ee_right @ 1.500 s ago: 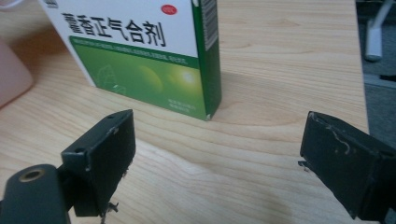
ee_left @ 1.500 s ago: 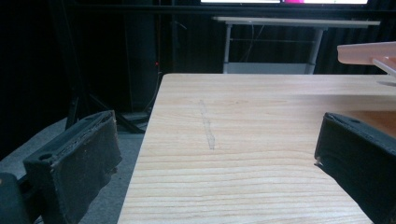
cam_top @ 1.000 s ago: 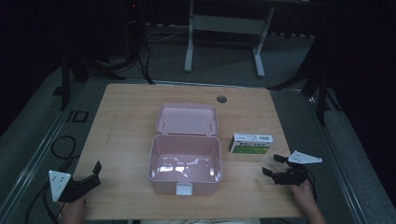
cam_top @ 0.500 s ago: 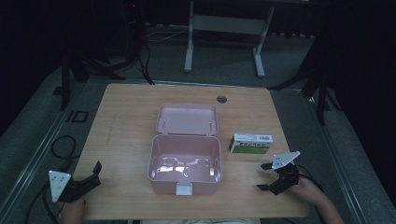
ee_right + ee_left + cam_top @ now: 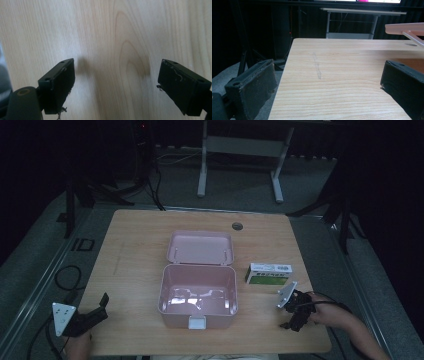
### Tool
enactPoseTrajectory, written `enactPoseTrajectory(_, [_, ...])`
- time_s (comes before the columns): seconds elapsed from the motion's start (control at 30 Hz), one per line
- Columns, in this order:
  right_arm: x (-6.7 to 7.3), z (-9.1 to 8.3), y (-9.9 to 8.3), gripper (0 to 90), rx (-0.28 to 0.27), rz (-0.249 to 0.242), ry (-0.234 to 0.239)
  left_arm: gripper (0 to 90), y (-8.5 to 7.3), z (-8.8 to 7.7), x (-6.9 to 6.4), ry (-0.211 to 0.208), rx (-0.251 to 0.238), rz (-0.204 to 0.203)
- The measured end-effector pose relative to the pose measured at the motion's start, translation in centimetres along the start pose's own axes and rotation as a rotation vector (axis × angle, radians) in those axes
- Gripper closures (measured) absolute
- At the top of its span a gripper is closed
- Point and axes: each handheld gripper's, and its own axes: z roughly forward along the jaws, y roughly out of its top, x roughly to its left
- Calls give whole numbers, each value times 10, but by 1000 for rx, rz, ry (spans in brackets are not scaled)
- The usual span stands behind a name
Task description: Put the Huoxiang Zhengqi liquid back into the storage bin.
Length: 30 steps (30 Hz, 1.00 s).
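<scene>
1. the small green and white carton (image 5: pixel 268 274) is seen lying flat on the wooden table (image 5: pixel 135 250), just to the right of the open pink box (image 5: pixel 198 295) and apart from it.
2. its long axis is laid across the table, left to right, with the printed long face turned toward the person; which end is the opening flap cannot be told.
3. it is judged to be light, thin-walled card: stiff enough to be lifted, yet easily dented if squeezed hard, and a little slick on its printed faces.
4. the best hold is judged to be across the short width, near the middle of its length, with a gentle pinch so that it does not swing or crush.
5. the right gripper (image 5: pixel 294 312) is held just in front of the carton, near the table's front right corner, not touching it; in the right gripper view its jaws are spread wide over bare wood, pointing down.
6. the pink box is seen with its lid (image 5: pixel 200 247) thrown back and its cavity apparently bare, a likely place for the carton.
7. the left gripper (image 5: pixel 95 312) is rested at the front left corner, well apart from both, its jaws spread and nothing between them.
</scene>
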Motion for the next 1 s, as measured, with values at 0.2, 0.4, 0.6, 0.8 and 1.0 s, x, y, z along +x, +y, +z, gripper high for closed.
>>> enactPoseTrajectory(0.2, [0, -1, 16, 136, 143, -40, -5, 2, 0, 0, 0, -2, -1, 0])
enactPoseTrajectory(0.4, [2, 0, 35, 138, 275, -119, -11, 3, 0, 0, 0, -3, 0, 1])
enactPoseTrajectory(0.6, [4, -2, 46, 131, 307, -116, 17, 3, 0, 0, 0, -3, -1, -1])
enactPoseTrajectory(0.8, [3, -9, 50, 126, 287, -106, 62, 3, 0, 0, 0, -4, 0, -2])
enactPoseTrajectory(1.0, [0, -22, 53, 125, 249, -102, 82, 3, 0, 0, 0, -5, 1, -4])
